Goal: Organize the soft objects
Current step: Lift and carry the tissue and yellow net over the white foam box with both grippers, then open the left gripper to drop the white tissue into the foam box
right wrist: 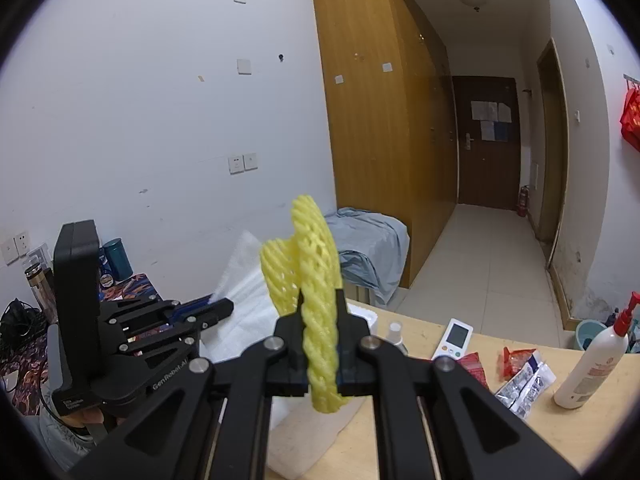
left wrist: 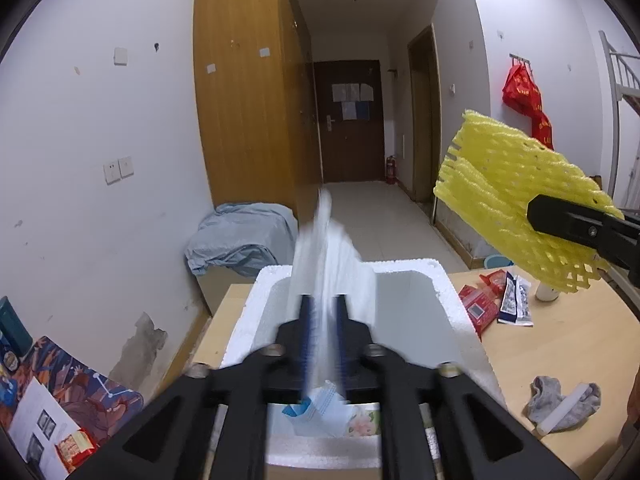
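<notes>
A: Checking left gripper [left wrist: 323, 312]: its 2 fingers stand slightly apart, and a blurred white foam sheet [left wrist: 332, 256] runs between them and rises past the tips. Pads do not look pressed on it.

B: Below those fingers?

A: White foam box [left wrist: 440, 280] on the wooden table [left wrist: 560, 344], directly under and ahead of the tips. Grey sock [left wrist: 560, 400] lies on the table right of the fingers, well apart.

B: Right gripper [right wrist: 320, 312]?

A: Fingers clamped on a yellow foam net [right wrist: 316, 264]. Net passes between the 2 pads, fans out above the tips, and hangs below them.
</notes>
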Motion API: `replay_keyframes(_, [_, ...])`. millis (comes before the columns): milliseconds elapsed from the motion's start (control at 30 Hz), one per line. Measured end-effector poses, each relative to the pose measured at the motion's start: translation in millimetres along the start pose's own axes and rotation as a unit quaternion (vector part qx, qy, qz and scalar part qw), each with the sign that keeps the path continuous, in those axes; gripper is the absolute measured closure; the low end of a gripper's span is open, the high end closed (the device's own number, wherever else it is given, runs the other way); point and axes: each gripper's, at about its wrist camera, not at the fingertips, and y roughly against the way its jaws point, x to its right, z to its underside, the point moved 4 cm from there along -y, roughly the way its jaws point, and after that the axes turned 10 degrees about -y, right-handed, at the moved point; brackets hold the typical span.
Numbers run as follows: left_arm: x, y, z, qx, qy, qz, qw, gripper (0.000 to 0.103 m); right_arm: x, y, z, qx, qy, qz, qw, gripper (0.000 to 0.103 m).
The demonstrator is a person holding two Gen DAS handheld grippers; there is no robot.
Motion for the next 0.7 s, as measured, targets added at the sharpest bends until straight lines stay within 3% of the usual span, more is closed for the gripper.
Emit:
replay_keyframes(33, [-0.8,0.1,0.6,0.000,0.002,-0.004,1.0000,0.037,0.0,-0.4,0.5,0.000,0.000,0.000,1.000,0.092])
replay_keyframes(67, [-2.4,2.1,0.9,0.006,0.005,-0.010,0.9999,0.010,0.4,-1.4,0.8,0.000,0.000,0.000,1.000,0.092])
replay_keyframes(100, [-5.2,6.0,1.0,0.019,0.011,-0.017,0.9996,0.006,0.2,-1.8,0.9,-0.001,0.000,-0.001,1.000,0.092])
replay_keyframes(167, [-9.3,12.0,0.7,0.030,0.018,-0.030,0.9989,0.006,-0.3,-1.8,0.7,-0.002,0.001,-0.002,1.000,0.092])
replay_keyframes(700, [-7.5,20.0,-0.6,0.027,0.019,-0.024,0.9992,0.006,-0.4,-3.9,-1.2,-0.009,0.005,-0.007,1.000,0.092])
